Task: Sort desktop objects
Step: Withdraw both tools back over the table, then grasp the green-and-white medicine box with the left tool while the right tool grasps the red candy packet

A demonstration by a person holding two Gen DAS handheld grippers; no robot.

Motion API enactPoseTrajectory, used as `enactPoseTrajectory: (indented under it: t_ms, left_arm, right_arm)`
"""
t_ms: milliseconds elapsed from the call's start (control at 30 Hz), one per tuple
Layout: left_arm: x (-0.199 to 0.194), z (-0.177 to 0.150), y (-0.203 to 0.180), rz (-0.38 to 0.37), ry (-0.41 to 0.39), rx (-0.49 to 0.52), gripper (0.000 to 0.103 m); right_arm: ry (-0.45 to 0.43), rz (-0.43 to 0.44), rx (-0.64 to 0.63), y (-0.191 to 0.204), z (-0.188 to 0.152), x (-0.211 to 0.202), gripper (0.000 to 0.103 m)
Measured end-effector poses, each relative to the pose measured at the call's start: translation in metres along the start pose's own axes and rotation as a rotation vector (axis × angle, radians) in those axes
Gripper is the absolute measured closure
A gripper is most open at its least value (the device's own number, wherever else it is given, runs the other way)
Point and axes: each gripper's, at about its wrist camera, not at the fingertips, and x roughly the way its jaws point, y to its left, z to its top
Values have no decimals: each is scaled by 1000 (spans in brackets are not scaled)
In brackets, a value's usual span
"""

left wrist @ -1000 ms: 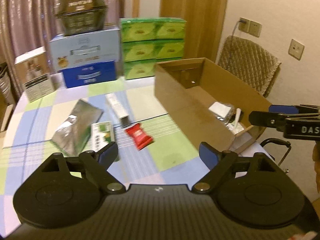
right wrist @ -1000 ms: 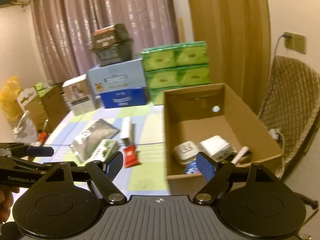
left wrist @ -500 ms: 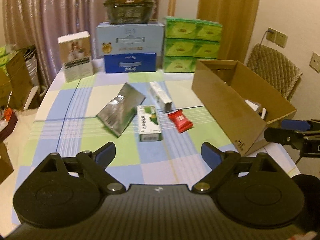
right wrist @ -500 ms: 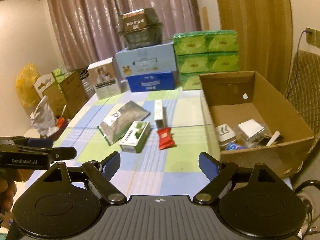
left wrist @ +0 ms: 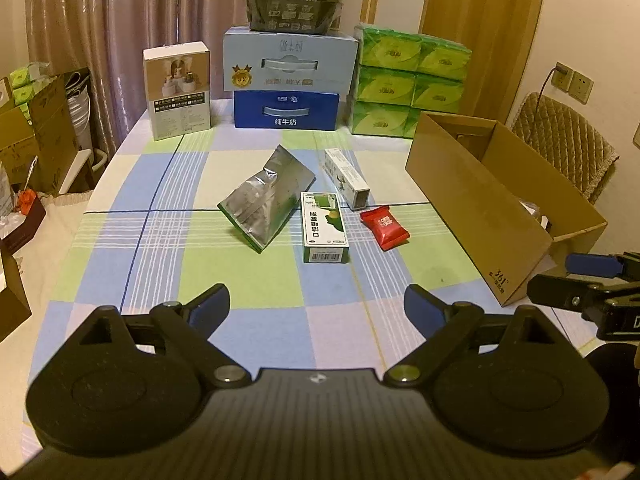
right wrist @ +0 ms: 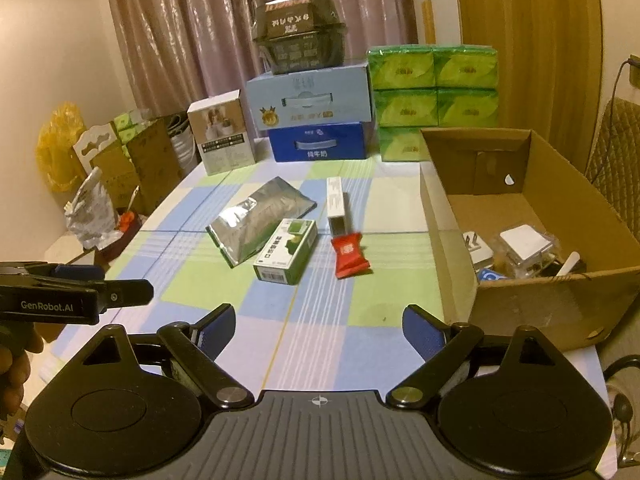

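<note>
Two fisheye wrist cameras look forward and downward along their own gripper fingers across a checked tablecloth [left wrist: 248,320]; the left view faces the table's middle with the cardboard box [left wrist: 480,208] at its right edge, while the right view, set further right, peers into that box [right wrist: 452,232]; both share the green carton [left wrist: 323,227] [right wrist: 286,254] and each glimpses the other gripper

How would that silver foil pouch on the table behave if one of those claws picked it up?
The silver foil pouch looks creased and puffy, so it would probably bend and crinkle rather than stay stiff. Its shiny film may be slippery. It lies flat, so it is unlikely to roll.
</note>
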Motion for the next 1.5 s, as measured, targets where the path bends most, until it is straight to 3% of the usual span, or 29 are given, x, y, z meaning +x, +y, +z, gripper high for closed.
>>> enactPoseTrajectory:
  t_ms: [400, 833, 1100, 1500]
  left_arm:
    - [20, -1, 8, 2, 25, -10, 11]
    - [86, 24, 24, -9, 34, -1, 11]
    - [140, 32, 28, -28, 38, 9, 11]
    - [195, 35, 7, -107, 36, 64, 12]
  right_arm:
    - [20, 3, -28, 5, 1, 29, 15]
    - [51, -24, -74, -5, 8, 117, 16]
    - [93, -52, -108, -24, 9, 177, 34]
    - [108, -80, -158, -34, 14, 215, 37]
